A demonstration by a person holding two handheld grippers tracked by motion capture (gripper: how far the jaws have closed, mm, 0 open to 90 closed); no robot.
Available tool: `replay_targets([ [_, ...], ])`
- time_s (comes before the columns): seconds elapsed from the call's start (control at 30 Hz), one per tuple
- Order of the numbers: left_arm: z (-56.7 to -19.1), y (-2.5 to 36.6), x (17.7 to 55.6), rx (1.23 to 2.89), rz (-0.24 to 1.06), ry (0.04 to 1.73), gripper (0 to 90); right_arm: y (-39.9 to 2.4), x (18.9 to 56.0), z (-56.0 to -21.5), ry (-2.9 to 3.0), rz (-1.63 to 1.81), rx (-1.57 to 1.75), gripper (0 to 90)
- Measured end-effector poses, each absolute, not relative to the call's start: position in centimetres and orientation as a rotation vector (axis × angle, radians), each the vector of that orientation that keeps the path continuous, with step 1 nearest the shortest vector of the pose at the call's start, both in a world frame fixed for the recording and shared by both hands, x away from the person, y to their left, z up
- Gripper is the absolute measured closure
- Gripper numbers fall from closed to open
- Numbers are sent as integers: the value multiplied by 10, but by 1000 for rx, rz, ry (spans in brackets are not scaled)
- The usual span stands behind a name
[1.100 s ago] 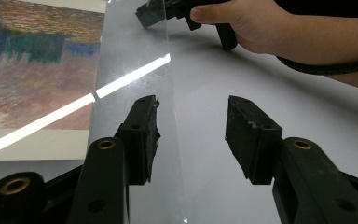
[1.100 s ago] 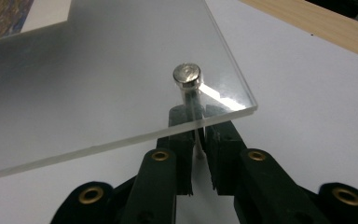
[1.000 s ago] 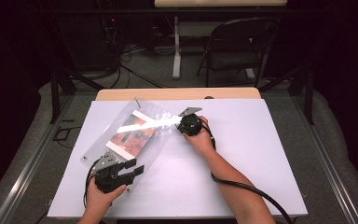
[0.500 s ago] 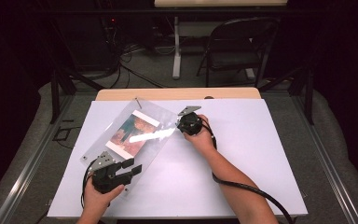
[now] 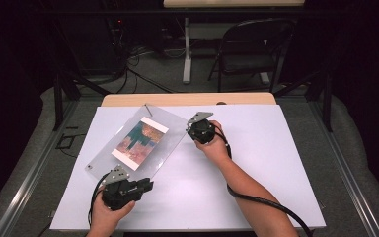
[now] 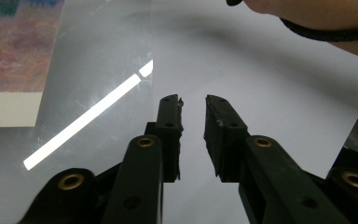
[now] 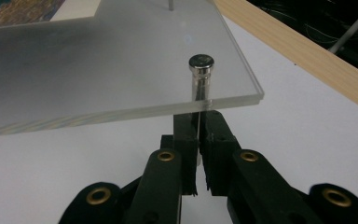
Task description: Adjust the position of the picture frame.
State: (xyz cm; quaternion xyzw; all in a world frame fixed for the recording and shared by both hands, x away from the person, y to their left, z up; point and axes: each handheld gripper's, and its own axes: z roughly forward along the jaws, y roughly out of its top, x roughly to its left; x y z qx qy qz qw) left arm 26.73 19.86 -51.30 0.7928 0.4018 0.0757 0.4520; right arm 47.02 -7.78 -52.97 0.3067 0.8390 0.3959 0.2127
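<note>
A clear acrylic plate (image 5: 175, 129) with a colourful picture (image 5: 139, 142) under it lies at the left of the white sheet (image 5: 276, 163). Its right corner is raised. My right gripper (image 5: 191, 129) (image 7: 199, 116) is shut on the metal pin (image 7: 201, 70) that passes through that corner; the plate (image 7: 121, 60) hangs just above its jaws. My left gripper (image 5: 147, 186) (image 6: 193, 100) sits near the plate's near corner. Its jaws have just been closing and stand a narrow gap apart with nothing between them. The plate's edge (image 6: 98, 60) runs beside its left jaw.
A second pin (image 5: 148, 107) stands up at the plate's far corner. A strip of bare wooden table (image 5: 187, 99) runs along the back. A folding chair (image 5: 251, 49) and cables are on the floor beyond. The person's right forearm (image 5: 246, 192) crosses the sheet's middle.
The right hand has risen a little and lifted the plate's right corner, so the plate tilts and its glare has gone. The left gripper's jaws have drawn closer together.
</note>
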Motion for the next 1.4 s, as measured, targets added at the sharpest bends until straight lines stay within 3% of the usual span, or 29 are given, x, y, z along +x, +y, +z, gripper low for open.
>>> replay_targets([
  [0.2,-518,198,270,1991,145,1007,897,-78,469,-525,2326,1107,842,854],
  [0.53,-525,191,272,2064,180,1008,900,-81,461,-515,2308,1118,804,857],
  [0.73,-527,194,277,2043,136,1011,900,-88,455,-512,2287,1119,795,857],
  [1.13,-530,193,297,2027,72,1047,900,-120,421,-496,2217,1109,733,858],
  [1.4,-534,192,306,2034,96,1074,900,-131,404,-490,2198,1106,710,858],
])
